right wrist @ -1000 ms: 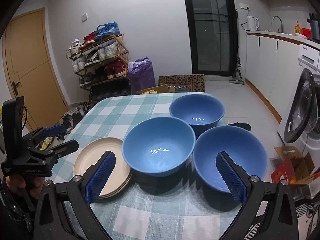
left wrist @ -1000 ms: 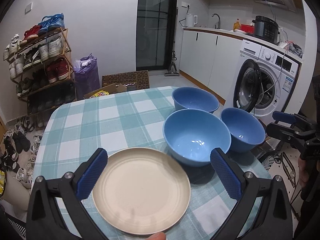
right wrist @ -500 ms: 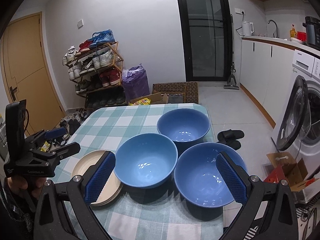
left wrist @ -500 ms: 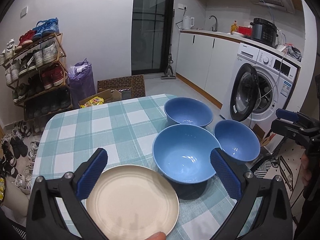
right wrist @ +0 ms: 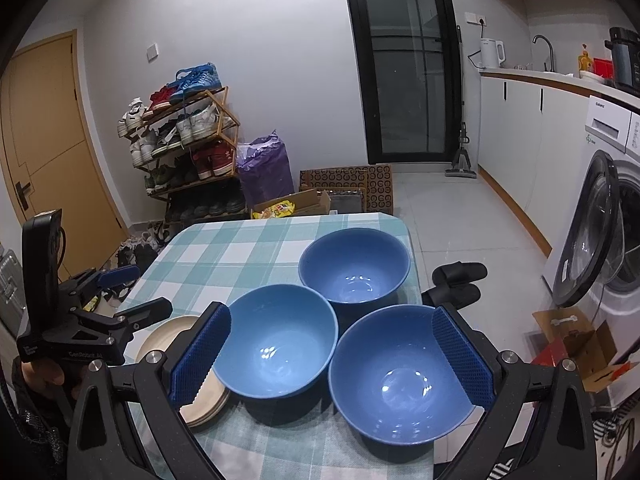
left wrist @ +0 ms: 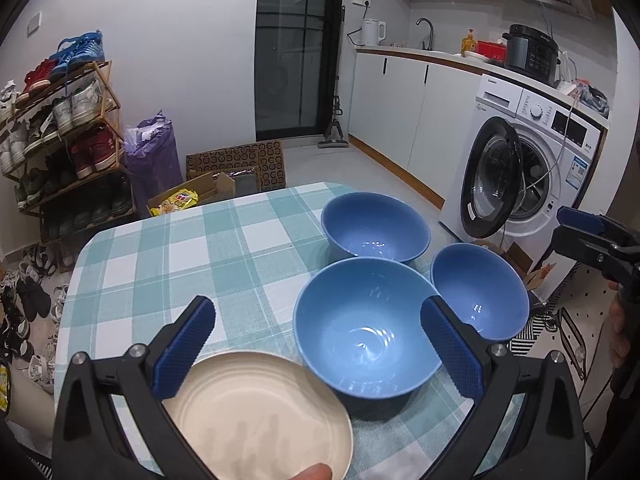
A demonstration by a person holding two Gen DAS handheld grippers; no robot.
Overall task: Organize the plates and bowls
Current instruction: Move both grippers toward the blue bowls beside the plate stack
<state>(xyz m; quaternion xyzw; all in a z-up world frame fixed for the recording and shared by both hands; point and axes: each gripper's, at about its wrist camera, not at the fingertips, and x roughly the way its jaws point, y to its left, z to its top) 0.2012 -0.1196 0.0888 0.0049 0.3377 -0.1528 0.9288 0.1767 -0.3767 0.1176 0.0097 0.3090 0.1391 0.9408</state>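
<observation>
A table with a green-and-white checked cloth [left wrist: 168,264] holds three blue bowls and a stack of cream plates. The plates [left wrist: 256,412] sit at the near left of the table, just beside the middle bowl [left wrist: 366,328], which stands at the centre near edge. The far bowl [left wrist: 376,228] is behind it, toward the far right corner, and the right bowl [right wrist: 400,372] rests at the near right edge; the three bowls crowd together in a triangle, rims touching or almost touching.

The left gripper [left wrist: 316,344] hangs above the near left of the table with its jaws spread wide and nothing between them; in its own view the plates and the middle bowl lie below the gap. The right gripper [right wrist: 332,356] hovers over the near right side, jaws likewise wide apart and empty, with the middle and right bowls below.

Beyond the table, a shoe rack [right wrist: 188,148] stands against the far wall on the left, a purple bag [right wrist: 264,168] beside it, and a washing machine [left wrist: 532,168] with its door ajar stands to the right.
</observation>
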